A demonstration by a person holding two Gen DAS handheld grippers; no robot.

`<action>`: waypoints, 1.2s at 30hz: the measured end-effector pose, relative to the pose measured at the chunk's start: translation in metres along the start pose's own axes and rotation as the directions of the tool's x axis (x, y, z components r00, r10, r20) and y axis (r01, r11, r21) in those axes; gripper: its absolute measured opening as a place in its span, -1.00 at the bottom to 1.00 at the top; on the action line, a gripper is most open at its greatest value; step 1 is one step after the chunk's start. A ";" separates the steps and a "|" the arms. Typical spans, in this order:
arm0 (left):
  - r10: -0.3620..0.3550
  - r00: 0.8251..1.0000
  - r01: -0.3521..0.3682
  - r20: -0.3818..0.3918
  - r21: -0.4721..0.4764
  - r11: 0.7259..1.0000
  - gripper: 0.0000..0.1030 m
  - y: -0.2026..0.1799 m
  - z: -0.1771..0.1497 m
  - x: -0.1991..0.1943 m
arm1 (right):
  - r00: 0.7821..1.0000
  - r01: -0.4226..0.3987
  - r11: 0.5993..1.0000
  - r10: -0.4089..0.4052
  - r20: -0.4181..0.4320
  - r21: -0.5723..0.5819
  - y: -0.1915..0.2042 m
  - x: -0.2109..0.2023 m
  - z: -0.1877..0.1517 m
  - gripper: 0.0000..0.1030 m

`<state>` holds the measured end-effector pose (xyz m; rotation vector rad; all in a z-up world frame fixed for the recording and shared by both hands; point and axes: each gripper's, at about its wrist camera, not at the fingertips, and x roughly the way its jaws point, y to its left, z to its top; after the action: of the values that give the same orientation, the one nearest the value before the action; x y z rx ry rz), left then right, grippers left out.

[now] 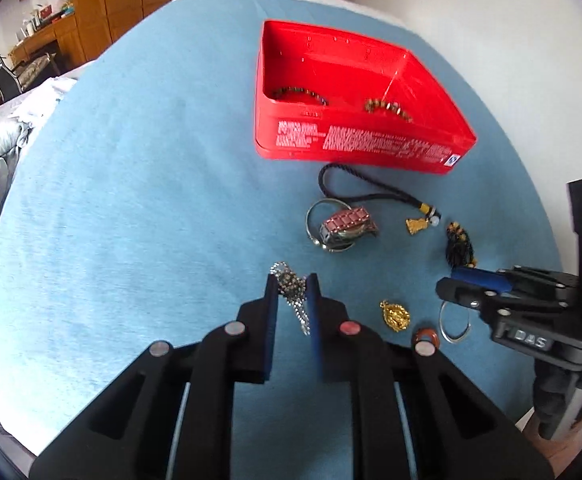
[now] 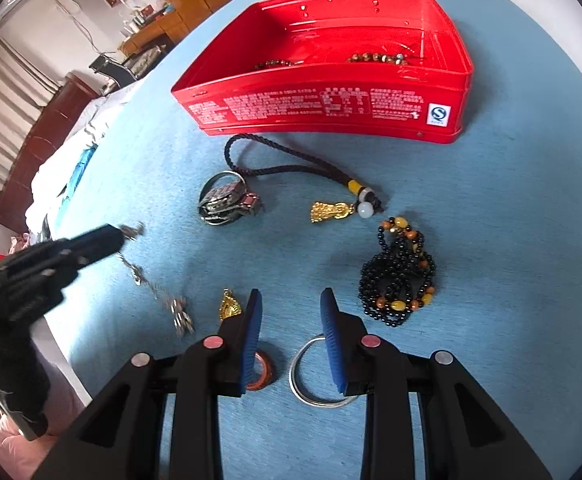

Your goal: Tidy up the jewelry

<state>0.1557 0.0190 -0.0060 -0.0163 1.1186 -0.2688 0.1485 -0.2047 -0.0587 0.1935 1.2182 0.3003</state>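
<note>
My left gripper (image 1: 293, 280) is shut on a silver chain (image 1: 298, 305), whose loose end hangs between the fingers. In the right wrist view the chain (image 2: 159, 292) trails from the left gripper (image 2: 122, 234) down to the blue cloth (image 2: 511, 208). My right gripper (image 2: 291, 296) stands open above the cloth with nothing between its pads. A silver bangle (image 2: 311, 376) lies under its right finger and an orange ring (image 2: 265, 372) under its left. The red tin (image 1: 355, 148) sits open at the back, with two bead bracelets (image 1: 299, 94) inside.
A black cord with a gold charm (image 2: 329, 210), a clump of metal bands (image 2: 227, 202), a black bead necklace (image 2: 399, 280) and a gold pendant (image 2: 230, 306) lie on the cloth before the tin (image 2: 311, 108). Bedding and wooden furniture are at the left.
</note>
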 end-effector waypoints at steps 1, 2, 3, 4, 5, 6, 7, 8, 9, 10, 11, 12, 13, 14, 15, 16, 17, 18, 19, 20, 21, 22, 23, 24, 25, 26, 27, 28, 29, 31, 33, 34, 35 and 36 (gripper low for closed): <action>-0.002 1.000 0.002 0.002 0.005 1.000 -0.76 -0.001 -0.003 0.000 | 1.000 -0.001 1.000 0.001 -0.002 -0.001 0.001 0.001 0.000 -0.41; -0.008 1.000 0.008 -0.006 0.018 1.000 -0.76 -0.003 -0.008 -0.002 | 1.000 0.000 1.000 0.000 -0.005 -0.003 0.002 0.002 0.000 -0.41; -0.016 1.000 0.016 -0.021 0.026 1.000 -0.76 -0.005 -0.011 0.001 | 1.000 0.000 1.000 0.000 -0.006 -0.004 0.003 0.002 0.001 -0.41; -0.027 0.999 0.028 -0.044 0.032 0.999 -0.76 -0.008 -0.011 0.009 | 1.000 0.001 1.000 -0.001 -0.007 -0.006 0.004 0.003 0.001 -0.41; -0.041 0.996 0.044 -0.077 0.040 0.998 -0.76 -0.012 -0.015 0.016 | 1.000 0.002 1.000 -0.002 -0.008 -0.010 0.006 0.003 0.001 -0.41; -0.048 0.994 0.053 -0.098 0.045 0.998 -0.76 -0.006 -0.012 0.027 | 1.000 0.002 1.000 -0.002 -0.010 -0.013 0.007 0.004 0.001 -0.41; -0.054 0.992 0.060 -0.118 0.051 0.997 -0.76 -0.006 -0.016 0.029 | 1.000 0.002 1.000 -0.003 -0.012 -0.017 0.008 0.004 0.001 -0.41; -0.059 0.989 0.067 -0.139 0.053 0.996 -0.75 -0.004 -0.019 0.033 | 1.000 0.003 1.000 -0.003 -0.014 -0.019 0.009 0.004 0.000 -0.41; -0.063 0.985 0.072 -0.161 0.052 0.996 -0.75 -0.005 -0.021 0.038 | 1.000 0.003 1.000 -0.004 -0.015 -0.021 0.010 0.005 0.000 -0.41; -0.066 0.982 0.076 -0.175 0.052 0.996 -0.68 -0.005 -0.022 0.041 | 1.000 0.005 1.000 -0.005 -0.016 -0.022 0.010 0.005 0.000 -0.41; -0.065 0.981 0.076 -0.180 0.050 0.996 -0.68 -0.005 -0.023 0.044 | 1.000 0.006 1.000 -0.006 -0.017 -0.022 0.011 0.006 0.000 -0.41; -0.060 0.981 0.071 -0.183 0.052 0.996 -0.68 -0.006 -0.023 0.045 | 1.000 0.007 1.000 -0.007 -0.017 -0.021 0.011 0.006 0.000 -0.41; -0.058 0.981 0.069 -0.185 0.054 0.996 -0.62 -0.007 -0.024 0.046 | 1.000 0.008 1.000 -0.008 -0.017 -0.020 0.011 0.006 0.000 -0.41; -0.057 0.980 0.069 -0.189 0.057 0.996 -0.51 -0.008 -0.024 0.047 | 1.000 0.009 1.000 -0.010 -0.017 -0.019 0.010 0.005 -0.001 -0.40; -0.059 0.980 0.071 -0.190 0.059 0.996 -0.44 -0.009 -0.025 0.047 | 1.000 0.011 1.000 -0.011 -0.017 -0.017 0.010 0.006 -0.001 -0.40; -0.055 0.981 0.068 -0.187 0.065 0.996 -0.32 -0.011 -0.026 0.047 | 1.000 0.011 1.000 -0.011 -0.017 -0.016 0.010 0.006 0.000 -0.40; -0.051 0.982 0.065 -0.183 0.070 0.995 -0.24 -0.012 -0.026 0.047 | 1.000 0.011 1.000 -0.011 -0.018 -0.016 0.010 0.006 0.000 -0.40; -0.047 0.982 0.062 -0.182 0.077 0.995 -0.22 -0.014 -0.027 0.047 | 1.000 0.010 1.000 -0.010 -0.019 -0.017 0.010 0.007 0.000 -0.40; -0.046 0.982 0.062 -0.185 0.083 0.995 -0.21 -0.017 -0.027 0.049 | 1.000 0.009 1.000 -0.010 -0.020 -0.017 0.010 0.008 0.000 -0.40; -0.044 0.981 0.062 -0.190 0.089 0.994 -0.21 -0.019 -0.028 0.052 | 1.000 0.007 1.000 -0.008 -0.022 -0.018 0.010 0.008 0.000 -0.40; -0.040 0.979 0.060 -0.198 0.096 0.994 -0.21 -0.021 -0.030 0.055 | 1.000 0.007 1.000 -0.007 -0.024 -0.018 0.011 0.009 0.001 -0.40; -0.034 0.979 0.054 -0.200 0.100 0.993 -0.25 -0.023 -0.030 0.058 | 1.000 0.007 1.000 -0.008 -0.024 -0.019 0.011 0.009 0.001 -0.40; -0.025 0.980 0.047 -0.198 0.106 0.993 -0.26 -0.026 -0.031 0.061 | 1.000 0.008 1.000 -0.009 -0.025 -0.020 0.011 0.010 0.001 -0.40; -0.017 0.981 0.039 -0.193 0.111 0.993 -0.29 -0.027 -0.031 0.062 | 1.000 0.009 1.000 -0.009 -0.026 -0.020 0.011 0.011 0.002 -0.40; -0.011 0.982 0.032 -0.187 0.111 0.993 -0.45 -0.028 -0.031 0.064 | 1.000 0.009 1.000 -0.009 -0.028 -0.019 0.011 0.011 0.002 -0.40; -0.010 0.982 0.031 -0.186 0.111 0.993 -0.48 -0.029 -0.031 0.066 | 1.000 0.009 1.000 -0.009 -0.028 -0.019 0.012 0.012 0.002 -0.40; -0.013 0.983 0.034 -0.186 0.110 0.993 -0.49 -0.029 -0.031 0.067 | 1.000 0.008 1.000 -0.009 -0.029 -0.020 0.012 0.012 0.003 -0.40; -0.013 0.983 0.034 -0.182 0.109 0.993 -0.50 -0.029 -0.031 0.069 | 1.000 0.007 1.000 -0.008 -0.030 -0.020 0.013 0.013 0.003 -0.40; -0.015 0.984 0.035 -0.180 0.107 0.994 -0.51 -0.029 -0.031 0.069 | 1.000 0.006 1.000 -0.006 -0.031 -0.021 0.014 0.014 0.003 -0.40; -0.015 0.986 0.032 -0.168 0.100 0.994 -0.74 -0.030 -0.029 0.071 | 0.999 0.001 1.000 -0.002 -0.038 -0.026 0.016 0.016 0.003 -0.40; -0.008 0.989 0.021 -0.146 0.085 0.996 -0.77 -0.020 -0.023 0.063 | 0.999 -0.004 0.999 0.003 -0.047 -0.034 0.018 0.020 0.003 -0.40; -0.013 0.990 0.024 -0.143 0.078 0.997 -0.77 -0.018 -0.021 0.063 | 0.999 -0.008 0.999 0.006 -0.054 -0.039 0.020 0.021 0.003 -0.40; -0.013 0.990 0.023 -0.141 0.072 0.997 -0.77 -0.016 -0.017 0.064 | 0.998 -0.010 0.999 0.008 -0.058 -0.041 0.021 0.022 0.003 -0.40; -0.010 0.990 0.019 -0.139 0.064 0.998 -0.77 -0.013 -0.014 0.066 | 0.998 -0.014 0.999 0.011 -0.064 -0.045 0.023 0.024 0.004 -0.39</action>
<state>0.1677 -0.0069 -0.0688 0.0528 1.2477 -0.3230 0.1567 -0.1756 -0.0716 0.1535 1.2725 0.3470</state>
